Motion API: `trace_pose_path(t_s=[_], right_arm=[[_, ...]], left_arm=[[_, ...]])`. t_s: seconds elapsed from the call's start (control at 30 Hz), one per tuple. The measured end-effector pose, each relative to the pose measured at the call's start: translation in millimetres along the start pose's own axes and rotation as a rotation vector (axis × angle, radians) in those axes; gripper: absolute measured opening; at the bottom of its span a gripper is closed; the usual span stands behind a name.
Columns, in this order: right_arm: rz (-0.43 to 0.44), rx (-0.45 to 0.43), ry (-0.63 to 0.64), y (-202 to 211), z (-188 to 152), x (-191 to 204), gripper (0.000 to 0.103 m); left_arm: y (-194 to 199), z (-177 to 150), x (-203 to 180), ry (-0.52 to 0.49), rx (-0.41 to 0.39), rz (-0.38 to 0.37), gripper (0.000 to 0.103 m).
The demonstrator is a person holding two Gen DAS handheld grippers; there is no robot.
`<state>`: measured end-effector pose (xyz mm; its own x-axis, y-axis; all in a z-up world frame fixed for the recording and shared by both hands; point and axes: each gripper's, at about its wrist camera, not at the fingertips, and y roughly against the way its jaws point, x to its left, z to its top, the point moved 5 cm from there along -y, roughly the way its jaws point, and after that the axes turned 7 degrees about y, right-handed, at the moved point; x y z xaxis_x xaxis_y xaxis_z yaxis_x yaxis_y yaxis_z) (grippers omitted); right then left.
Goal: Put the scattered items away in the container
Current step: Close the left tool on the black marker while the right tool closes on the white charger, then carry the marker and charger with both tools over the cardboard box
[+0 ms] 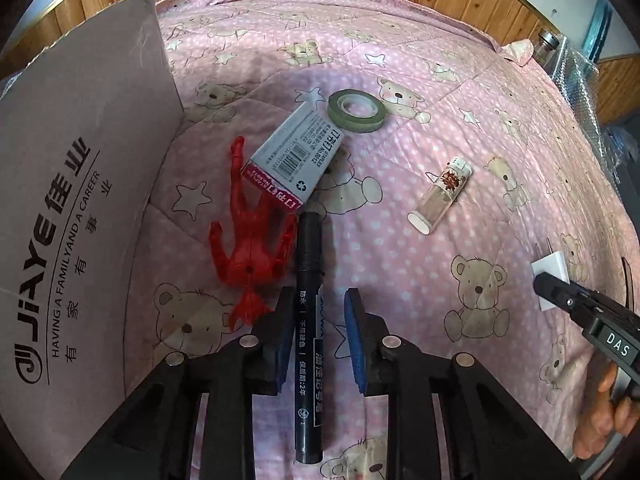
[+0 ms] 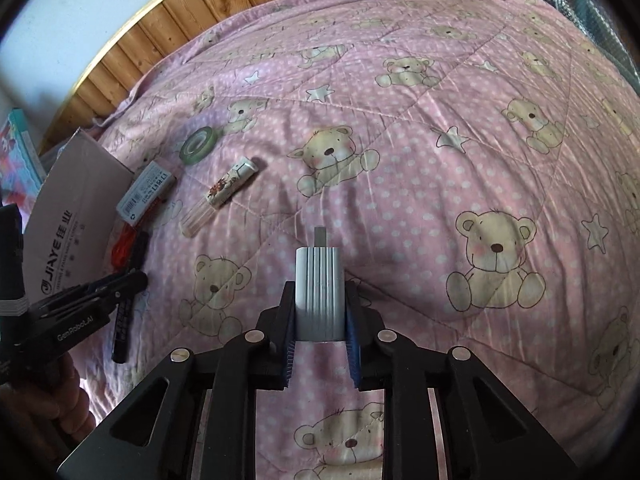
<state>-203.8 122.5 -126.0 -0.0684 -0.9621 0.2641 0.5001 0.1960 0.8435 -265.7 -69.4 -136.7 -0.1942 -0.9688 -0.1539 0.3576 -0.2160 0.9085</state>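
Progress slight: nothing visibly inside the brown cardboard box yet, though interior hidden. Left tongs released, straddling the black cylindrical permanent marker lying on the pink bear-print quilt; left pad seemingly touching it, right pad apart. Right tongs clenched on the white ribbed plastic plug adapter, prongs pointing to 12 o'clock, seemingly raised off the quilt. Farther, at 11 o'clock from the marker, red plastic toy figure, partly under the grey-and-red cardboard staples box. At 1 o'clock, clear lighter with flower print. Farthest, green tape roll. Six items left, judging by this.
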Motion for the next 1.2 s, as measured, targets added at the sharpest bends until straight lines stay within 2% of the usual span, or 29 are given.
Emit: trace_pose_path(t_s=[0.03,0.13,0.53,0.9,1.2], right_arm=[[0.012,-0.005,-0.006,3.8,-0.7,1.1,0.022],[0.019,-0.028,0.017,19.5,-4.6,11.0,0.022],[0.075,-0.043,0.01,45.7,-25.3,42.4,0.022],[0.102,-0.066,0.101,70.8,-40.4,91.8,0.022],[0.124,-0.075,0.169,82.7,-45.4,132.5,0.022]], left_arm=[[0.1,0.2,0.8,0.011,-0.002,0.008,0.014],[5.8,-2.1,6.8,0.032,0.011,0.021,0.014],[71.7,-19.9,12.7,0.036,-0.067,0.003,0.014],[120.6,-35.7,20.7,0.059,-0.142,-0.025,0.014],[158.0,-34.9,32.0,0.081,-0.217,-0.045,0.014]])
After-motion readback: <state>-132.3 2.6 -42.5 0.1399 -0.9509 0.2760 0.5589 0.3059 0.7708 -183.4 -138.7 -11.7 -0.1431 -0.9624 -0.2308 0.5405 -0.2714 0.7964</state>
